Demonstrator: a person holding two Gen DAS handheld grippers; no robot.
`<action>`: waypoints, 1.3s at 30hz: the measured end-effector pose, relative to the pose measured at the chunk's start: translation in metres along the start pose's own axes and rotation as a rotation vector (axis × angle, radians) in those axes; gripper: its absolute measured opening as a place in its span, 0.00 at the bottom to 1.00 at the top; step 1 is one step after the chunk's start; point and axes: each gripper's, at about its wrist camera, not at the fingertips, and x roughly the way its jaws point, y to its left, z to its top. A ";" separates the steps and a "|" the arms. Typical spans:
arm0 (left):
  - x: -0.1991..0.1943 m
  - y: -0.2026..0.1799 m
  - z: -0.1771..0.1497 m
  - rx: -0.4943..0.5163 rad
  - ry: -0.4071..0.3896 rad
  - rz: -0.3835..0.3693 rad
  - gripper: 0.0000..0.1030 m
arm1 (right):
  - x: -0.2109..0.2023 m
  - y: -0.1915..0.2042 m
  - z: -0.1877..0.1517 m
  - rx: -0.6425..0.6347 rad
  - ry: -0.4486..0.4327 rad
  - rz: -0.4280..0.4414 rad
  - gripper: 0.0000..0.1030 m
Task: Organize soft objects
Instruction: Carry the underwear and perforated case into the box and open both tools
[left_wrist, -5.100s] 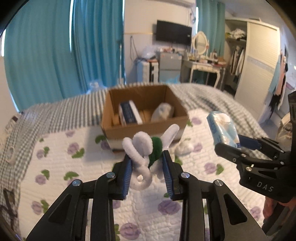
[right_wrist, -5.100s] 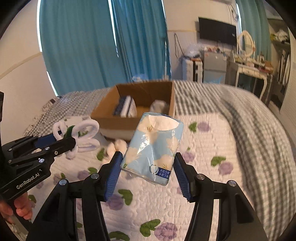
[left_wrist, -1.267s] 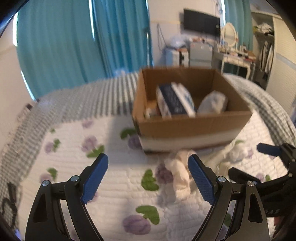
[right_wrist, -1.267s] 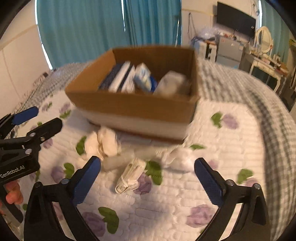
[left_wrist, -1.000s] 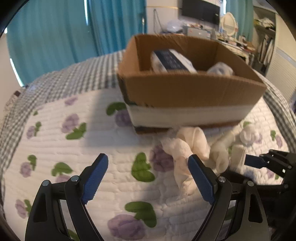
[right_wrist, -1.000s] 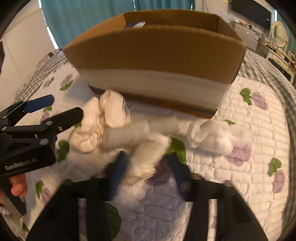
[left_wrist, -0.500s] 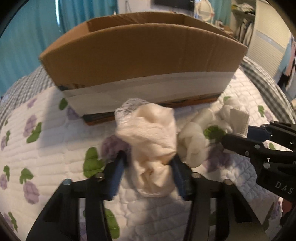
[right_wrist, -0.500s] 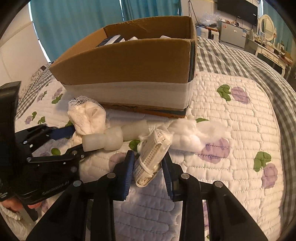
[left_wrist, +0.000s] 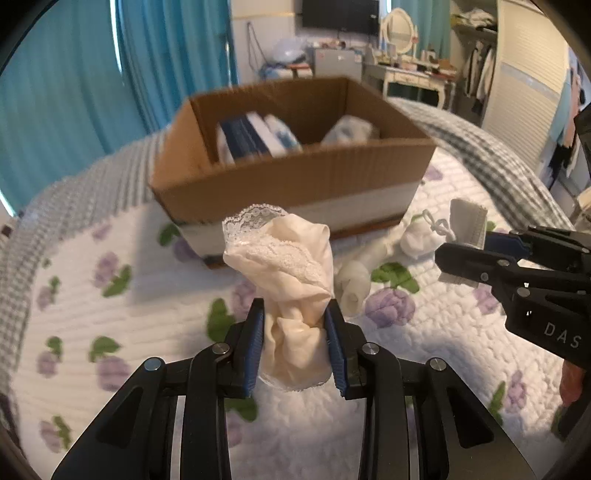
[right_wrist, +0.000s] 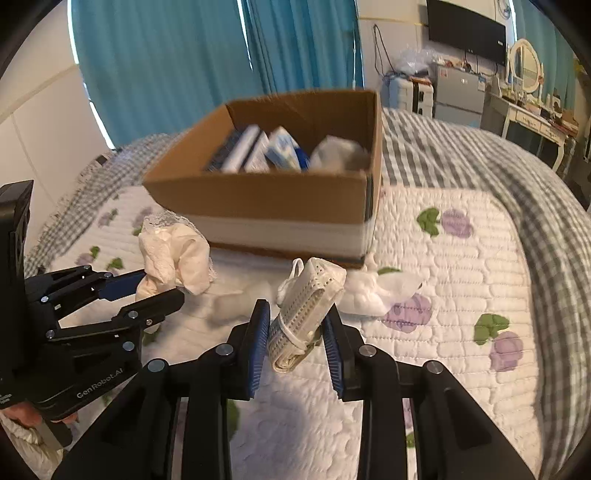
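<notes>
My left gripper (left_wrist: 295, 332) is shut on a cream lace-trimmed cloth (left_wrist: 288, 266) and holds it above the quilt; the cloth also shows in the right wrist view (right_wrist: 173, 254). My right gripper (right_wrist: 297, 332) is shut on a rolled white perforated cloth (right_wrist: 308, 299), lifted off the bed; it also shows in the left wrist view (left_wrist: 467, 221). The cardboard box (left_wrist: 295, 177) stands just beyond both grippers and holds tissue packs (right_wrist: 284, 149) and a white bundle (right_wrist: 336, 151).
A white roll (left_wrist: 352, 280) and a small white bundle (left_wrist: 417, 236) lie on the floral quilt (left_wrist: 110, 295) before the box. A white cloth (right_wrist: 373, 291) lies beside my right gripper. Teal curtains (right_wrist: 184, 55) and furniture stand behind the bed.
Both grippers have risen from the quilt with their cloths and pulled back from the box, so the box's inside shows again.
</notes>
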 end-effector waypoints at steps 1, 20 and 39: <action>-0.007 -0.001 0.001 0.004 -0.010 0.003 0.30 | -0.009 0.004 0.002 -0.006 -0.011 0.001 0.28; -0.164 0.001 0.038 0.001 -0.256 0.080 0.30 | -0.165 0.061 0.051 -0.118 -0.235 -0.007 0.28; -0.121 0.043 0.139 -0.040 -0.319 0.074 0.30 | -0.141 0.053 0.178 -0.114 -0.308 -0.034 0.28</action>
